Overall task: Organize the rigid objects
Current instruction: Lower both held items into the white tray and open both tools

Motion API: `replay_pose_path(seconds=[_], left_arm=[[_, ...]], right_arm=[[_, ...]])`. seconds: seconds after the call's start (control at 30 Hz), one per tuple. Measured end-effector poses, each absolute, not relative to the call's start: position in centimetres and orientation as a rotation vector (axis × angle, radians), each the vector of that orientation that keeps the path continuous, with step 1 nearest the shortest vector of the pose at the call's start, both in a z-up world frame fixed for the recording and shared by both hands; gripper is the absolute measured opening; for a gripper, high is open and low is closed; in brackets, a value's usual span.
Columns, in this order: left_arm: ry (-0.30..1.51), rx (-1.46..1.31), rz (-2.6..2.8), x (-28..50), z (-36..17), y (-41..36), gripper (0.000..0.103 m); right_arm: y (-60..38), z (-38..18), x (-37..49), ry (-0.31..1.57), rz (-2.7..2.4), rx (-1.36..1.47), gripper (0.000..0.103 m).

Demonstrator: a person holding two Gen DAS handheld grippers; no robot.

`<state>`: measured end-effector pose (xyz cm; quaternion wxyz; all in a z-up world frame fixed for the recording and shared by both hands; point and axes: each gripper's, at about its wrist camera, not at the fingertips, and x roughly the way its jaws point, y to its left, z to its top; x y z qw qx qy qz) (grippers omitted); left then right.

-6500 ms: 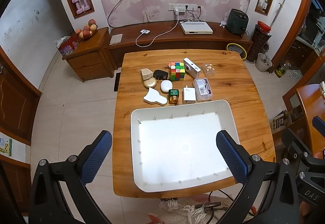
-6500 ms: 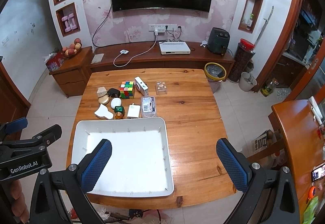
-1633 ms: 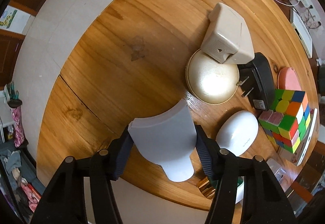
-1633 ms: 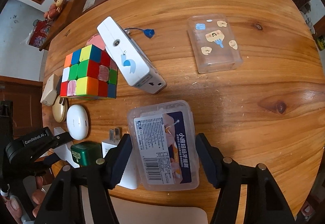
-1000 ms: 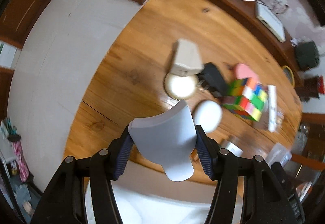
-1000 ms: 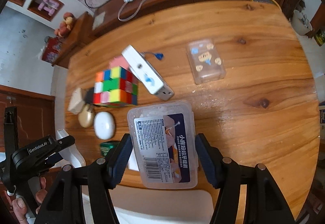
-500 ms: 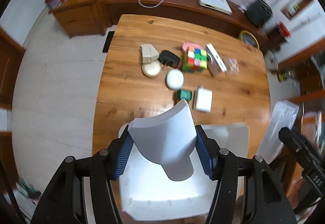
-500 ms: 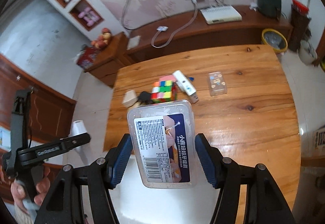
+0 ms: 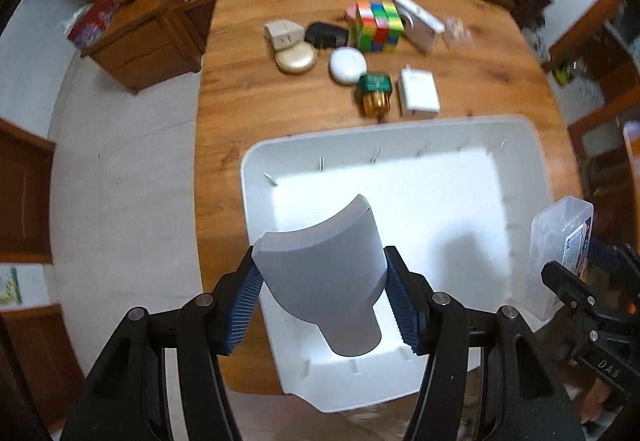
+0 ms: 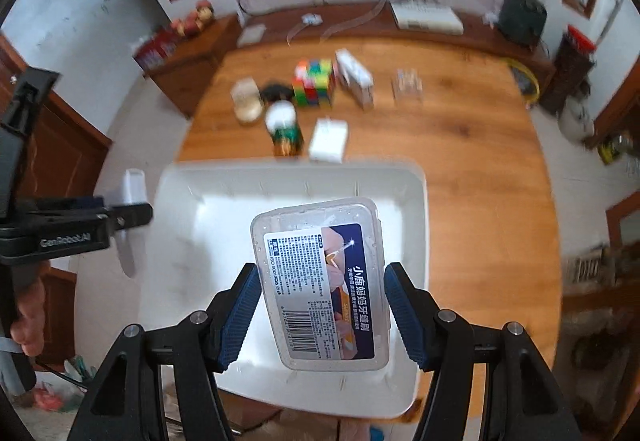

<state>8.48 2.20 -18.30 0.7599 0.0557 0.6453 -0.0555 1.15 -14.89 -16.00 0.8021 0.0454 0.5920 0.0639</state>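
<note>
My left gripper point(image 9: 325, 301) is shut on a white fan-shaped scraper point(image 9: 324, 261) and holds it above the left part of the white tray point(image 9: 520, 137). My right gripper point(image 10: 322, 311) is shut on a clear plastic box with a blue label point(image 10: 322, 281) and holds it above the tray point(image 10: 416, 181). The box also shows at the right edge of the left wrist view point(image 9: 560, 257). The scraper also shows at the left of the right wrist view point(image 10: 132, 201). The tray's floor is bare.
On the wooden table point(image 9: 248, 101) beyond the tray lie a colour cube point(image 9: 378, 25), a white charger point(image 9: 418, 93), a green box point(image 9: 374, 89), a white oval case point(image 9: 347, 65), a gold compact point(image 9: 295, 57), a black plug point(image 9: 326, 35) and a white camera point(image 9: 418, 21).
Both grippers have lifted their objects off the table and pulled back from the row of items to above the tray.
</note>
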Motion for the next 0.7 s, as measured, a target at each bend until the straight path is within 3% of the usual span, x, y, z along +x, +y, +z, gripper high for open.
replay_pose_path(seconds=[0.23,0.7], left_arm=[[1.473,0.183,-0.172,7.4,-23.4,1.0,0.063],[1.532,0.273,-0.211,6.8,-28.1,0.0,0.063]], right_arm=[[-14.9,-21.3,0.0,1.378,0.078,0.112,0.064],[-13.3,-26.7,0.2,1.466,-0.016,-0.014,0.064]])
